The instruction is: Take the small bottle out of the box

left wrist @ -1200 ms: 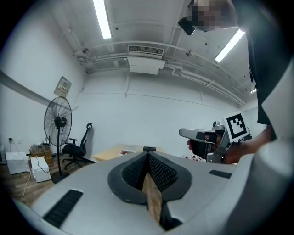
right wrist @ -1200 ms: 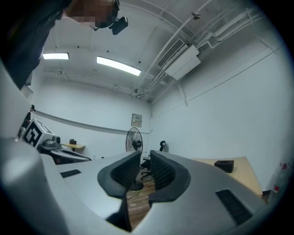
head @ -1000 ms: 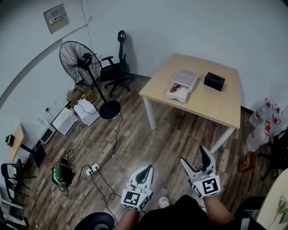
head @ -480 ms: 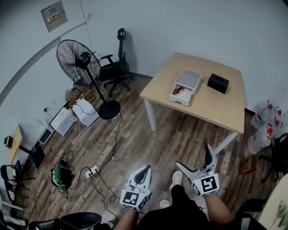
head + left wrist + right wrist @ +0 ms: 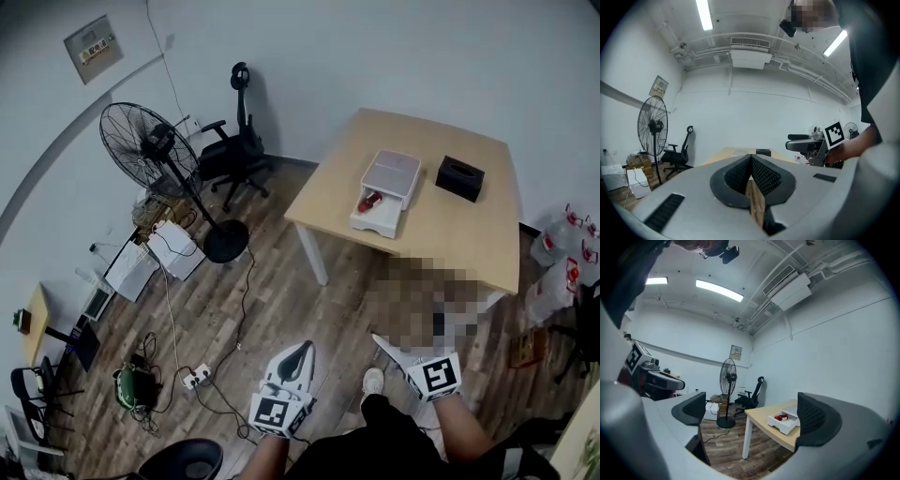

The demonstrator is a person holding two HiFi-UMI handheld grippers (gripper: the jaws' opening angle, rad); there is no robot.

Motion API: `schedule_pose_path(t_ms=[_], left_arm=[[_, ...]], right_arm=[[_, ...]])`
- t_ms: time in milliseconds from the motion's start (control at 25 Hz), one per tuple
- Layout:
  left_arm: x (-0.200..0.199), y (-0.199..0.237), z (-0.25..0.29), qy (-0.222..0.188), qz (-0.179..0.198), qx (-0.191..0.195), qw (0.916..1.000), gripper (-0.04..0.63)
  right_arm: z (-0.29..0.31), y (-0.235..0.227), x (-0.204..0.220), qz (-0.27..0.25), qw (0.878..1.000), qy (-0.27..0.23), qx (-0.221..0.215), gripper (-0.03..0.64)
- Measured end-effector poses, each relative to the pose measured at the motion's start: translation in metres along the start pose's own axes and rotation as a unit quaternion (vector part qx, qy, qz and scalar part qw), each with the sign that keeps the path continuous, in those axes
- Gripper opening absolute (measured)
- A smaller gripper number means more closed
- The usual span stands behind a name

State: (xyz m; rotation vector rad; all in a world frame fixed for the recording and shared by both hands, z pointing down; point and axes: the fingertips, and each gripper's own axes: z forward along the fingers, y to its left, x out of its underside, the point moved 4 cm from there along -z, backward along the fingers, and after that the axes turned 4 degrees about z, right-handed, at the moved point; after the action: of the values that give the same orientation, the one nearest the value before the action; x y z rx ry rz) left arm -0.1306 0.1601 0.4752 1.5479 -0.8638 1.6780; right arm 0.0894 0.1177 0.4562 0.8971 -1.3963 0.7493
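Here, print on the wall sign (image 5: pixel 91 47) is illegible.

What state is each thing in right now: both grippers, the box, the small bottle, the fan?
left gripper: shut, empty
right gripper: open wide, empty
box: open, on the table
small bottle: lying inside the box, untouched
fan: upright on the floor
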Motion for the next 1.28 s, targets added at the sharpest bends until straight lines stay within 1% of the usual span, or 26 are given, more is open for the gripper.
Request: schedule_pose_path(t_ms=[80, 160, 200, 320, 480, 560, 680, 880, 1040, 1280], left_arm=[[-0.005, 0.014, 0.022, -0.008, -0.001, 0.0, 1.0, 0.014], [-0.008, 0.026, 0.043, -0.016, -0.014, 0.0, 0.9998, 0.014], [-0.009, 0.031, 0.053, -0.015, -0.016, -0.003, 0.9998, 0.014], [-0.011, 0.044, 0.086, -0.003, -0.017, -0.013, 0.9998, 0.014], [-0.014, 0.054, 0.133, -0.009, -0.009, -0.006, 0.9999, 0.014], [-0.015, 0.059, 0.152, -0.011, -0.012, -0.007, 0.9998, 0.014], [-0.01, 0.068, 0.174, -0.004, -0.013, -0.008, 0.9999, 0.014], [-0.005, 0.085, 0.196, -0.001, -0.029, -0.018, 0.9994, 0.014], [-0.003, 0.101, 0.22, -0.006, -0.033, -0.008, 0.9994, 0.014], [-0.006, 0.15, 0.274, -0.001, -0.012, 0.017, 0.9998, 0.014]], right_arm=[[0.019, -0.018, 0.001, 0.019, 1.0, -0.005, 0.001, 0.589], [0.038, -0.034, 0.0, 0.043, 0.999, -0.01, -0.001, 0.589], [0.049, -0.042, -0.002, 0.047, 0.999, -0.011, -0.003, 0.589], [0.077, -0.068, -0.006, 0.047, 0.999, -0.015, -0.008, 0.589], [0.109, -0.102, -0.002, 0.056, 0.998, -0.017, -0.012, 0.589], [0.124, -0.115, 0.002, 0.061, 0.998, -0.015, -0.013, 0.589], [0.14, -0.129, 0.003, 0.067, 0.998, -0.012, -0.017, 0.589], [0.167, -0.138, -0.006, 0.059, 0.998, -0.012, -0.031, 0.589], [0.193, -0.151, 0.001, 0.055, 0.998, 0.001, -0.024, 0.589], [0.256, -0.171, 0.009, 0.039, 0.999, 0.018, -0.007, 0.589]])
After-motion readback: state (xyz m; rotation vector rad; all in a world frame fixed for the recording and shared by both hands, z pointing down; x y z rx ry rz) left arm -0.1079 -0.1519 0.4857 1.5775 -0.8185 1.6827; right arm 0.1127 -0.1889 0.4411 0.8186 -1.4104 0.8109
